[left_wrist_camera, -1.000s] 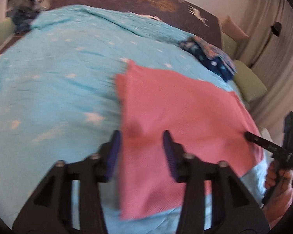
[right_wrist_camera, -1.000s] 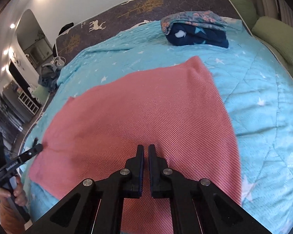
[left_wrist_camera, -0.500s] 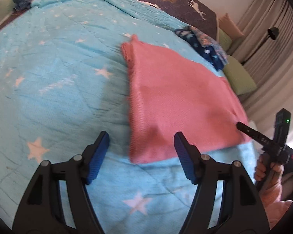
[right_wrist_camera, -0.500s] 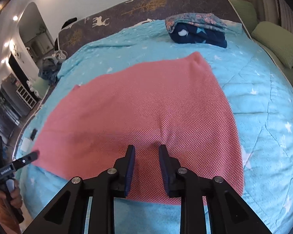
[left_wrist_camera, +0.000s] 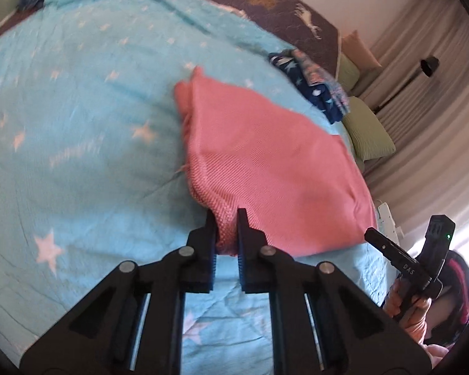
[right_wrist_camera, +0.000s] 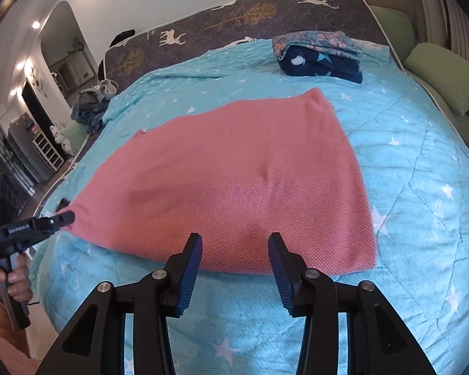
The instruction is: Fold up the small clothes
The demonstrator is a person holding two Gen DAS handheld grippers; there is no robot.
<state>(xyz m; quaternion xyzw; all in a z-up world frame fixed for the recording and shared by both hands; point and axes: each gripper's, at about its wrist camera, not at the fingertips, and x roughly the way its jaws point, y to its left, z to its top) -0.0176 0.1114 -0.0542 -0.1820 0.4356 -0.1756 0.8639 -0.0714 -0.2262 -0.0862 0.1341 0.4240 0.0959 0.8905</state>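
Because our left gripper [left_wrist_camera: 225, 218] has only the very tip of the near-left corner of the pink cloth [left_wrist_camera: 275, 168] pinched between its nearly closed jaws, the left wrist view gives us our first worry: the knit could slide out once we lift, since so little fabric sits between the pads. This view is smeared by motion, so we judge, rather than see plainly, that both layers of the doubled left edge are caught; if only the top one is, the fold would come apart as we carry it. Half a second ago these jaws stood wide open with the corner lying free between them; now they have closed on it. The right gripper [left_wrist_camera: 372, 234] shows at the cloth's other near corner, seemingly just short of it.

From the right wrist view, our right gripper [right_wrist_camera: 234, 243] has its jaws spread wide and holds nothing, its tips at the cloth's near edge, left of the near-right corner. The cloth [right_wrist_camera: 234, 168] lies flat on the blue star quilt [right_wrist_camera: 422, 187], near us, well apart from the folded navy bundle [right_wrist_camera: 322, 56] by the headboard. If the left lifts before the right grips, the cloth would drag askew and wrinkle. A second ago these jaws were almost shut over the cloth; they have since opened and drawn back to the edge.
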